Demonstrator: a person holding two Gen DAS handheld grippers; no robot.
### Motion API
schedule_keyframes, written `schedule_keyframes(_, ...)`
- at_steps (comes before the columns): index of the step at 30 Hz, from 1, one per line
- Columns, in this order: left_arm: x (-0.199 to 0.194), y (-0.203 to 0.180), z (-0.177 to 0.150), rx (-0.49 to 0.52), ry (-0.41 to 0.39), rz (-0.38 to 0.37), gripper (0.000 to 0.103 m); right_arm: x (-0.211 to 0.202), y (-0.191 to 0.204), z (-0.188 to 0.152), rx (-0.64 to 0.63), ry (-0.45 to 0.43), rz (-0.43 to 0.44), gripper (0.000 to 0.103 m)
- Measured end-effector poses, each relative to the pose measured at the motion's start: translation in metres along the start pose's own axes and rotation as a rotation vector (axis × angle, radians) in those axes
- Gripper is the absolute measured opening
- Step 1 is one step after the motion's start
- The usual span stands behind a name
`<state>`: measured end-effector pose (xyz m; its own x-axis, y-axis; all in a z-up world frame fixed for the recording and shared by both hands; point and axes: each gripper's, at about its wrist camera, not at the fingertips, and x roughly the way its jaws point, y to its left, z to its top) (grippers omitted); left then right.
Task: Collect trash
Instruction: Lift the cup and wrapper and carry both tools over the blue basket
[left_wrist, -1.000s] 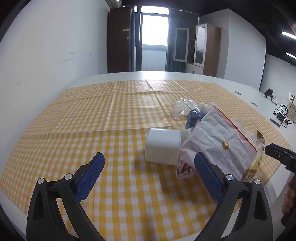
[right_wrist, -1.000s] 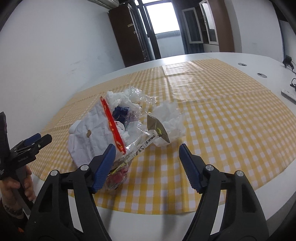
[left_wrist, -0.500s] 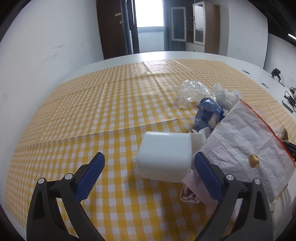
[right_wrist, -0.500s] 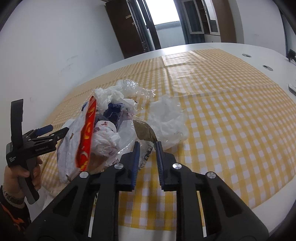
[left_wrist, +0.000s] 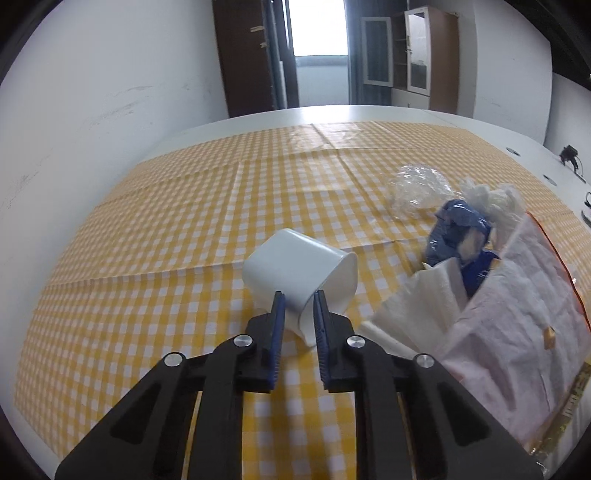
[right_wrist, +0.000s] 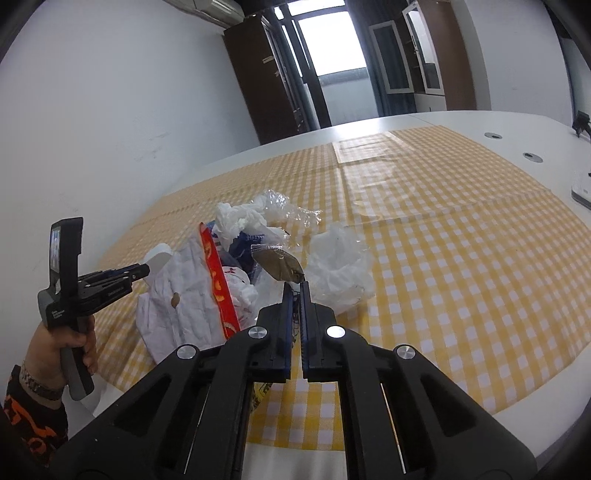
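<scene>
Yellow-and-white checked cloth (left_wrist: 184, 266) covers most of a long white table (left_wrist: 332, 110) that runs toward a dark wardrobe (left_wrist: 251, 55) and a bright doorway at the far wall.

A white cup (left_wrist: 299, 273) lies tipped on its side on the cloth, its open mouth turned toward the trash bag (left_wrist: 517, 317). The left tongs (left_wrist: 298, 314) have just been closing and now pinch the cup's rim, one blue pad inside the mouth and the other outside. In the right wrist view only a small part of the cup (right_wrist: 159, 260) shows beyond the bag, with the left tongs (right_wrist: 142, 271) reaching to it and a hand (right_wrist: 62, 343) wrapped around their grip.

The bag sits just beside the cup, on the side of its open mouth. It is a pale, wrinkled plastic sack with a red strip (right_wrist: 218, 280) along its mouth, stuffed with white tissue (left_wrist: 417, 302) and a blue wrapper (left_wrist: 458, 236). Beyond the bag, farther from the cup, lie a crumpled clear film (left_wrist: 417, 188) and a wad of white paper (left_wrist: 495, 199). A loose clear plastic wad (right_wrist: 340, 266) rests on the cloth on the bag's far side from the cup.

The right tongs (right_wrist: 294, 291) are clenched on the bag's edge, their pads pressed together on a thin fold of plastic, with a brown foil flap (right_wrist: 280, 264) sticking up just above the tips.
</scene>
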<state>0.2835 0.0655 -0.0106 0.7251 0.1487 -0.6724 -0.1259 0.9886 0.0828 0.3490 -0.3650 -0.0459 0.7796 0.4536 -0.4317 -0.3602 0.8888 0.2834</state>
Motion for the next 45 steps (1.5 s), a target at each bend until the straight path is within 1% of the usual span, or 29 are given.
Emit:
schedule_keyframes(2, -0.002, 0.007, -0.001, -0.023, -0.019, 0.006, 0.008, -0.009, 0.006, 0.000, -0.013, -0.018, 0.000, 0.003)
schedule_keyframes(5, -0.009, 0.020, -0.003, -0.071, -0.039, 0.003, 0.003, -0.022, 0.015, -0.001, -0.032, -0.037, -0.003, 0.003)
schedule_keyframes(8, -0.020, 0.028, -0.008, -0.097, -0.049, -0.022, 0.003, -0.034, 0.023, -0.003, -0.048, -0.052, -0.009, 0.003)
schedule_keyframes(10, -0.031, 0.034, -0.013, -0.115, -0.063, -0.032, 0.002, -0.043, 0.028, -0.004, -0.073, -0.057, -0.039, 0.003)
schedule_keyframes(15, -0.060, 0.056, -0.033, -0.210, -0.080, -0.114, 0.002, -0.068, 0.029, -0.008, -0.096, -0.084, -0.070, 0.003)
schedule_keyframes(19, -0.089, 0.060, -0.052, -0.234, -0.111, -0.147, 0.002, -0.086, 0.026, -0.019, -0.092, -0.095, -0.074, 0.003)
schedule_keyframes(25, -0.141, 0.049, -0.083, -0.224, -0.167, -0.199, 0.002, -0.107, 0.034, -0.038, -0.101, -0.115, -0.049, 0.003)
schedule_keyframes(29, -0.179, 0.032, -0.103, -0.184, -0.214, -0.226, 0.002, -0.123, 0.044, -0.051, -0.114, -0.136, -0.030, 0.003)
schedule_keyframes(33, -0.209, 0.018, -0.123, -0.161, -0.242, -0.264, 0.002, -0.139, 0.054, -0.063, -0.124, -0.153, -0.009, 0.003)
schedule_keyframes(40, -0.248, -0.001, -0.159, -0.121, -0.265, -0.308, 0.002, -0.154, 0.071, -0.091, -0.152, -0.142, 0.028, 0.003)
schedule_keyframes(45, -0.262, -0.009, -0.196, -0.093, -0.238, -0.324, 0.002, -0.157, 0.080, -0.124, -0.176, -0.106, 0.037, 0.003)
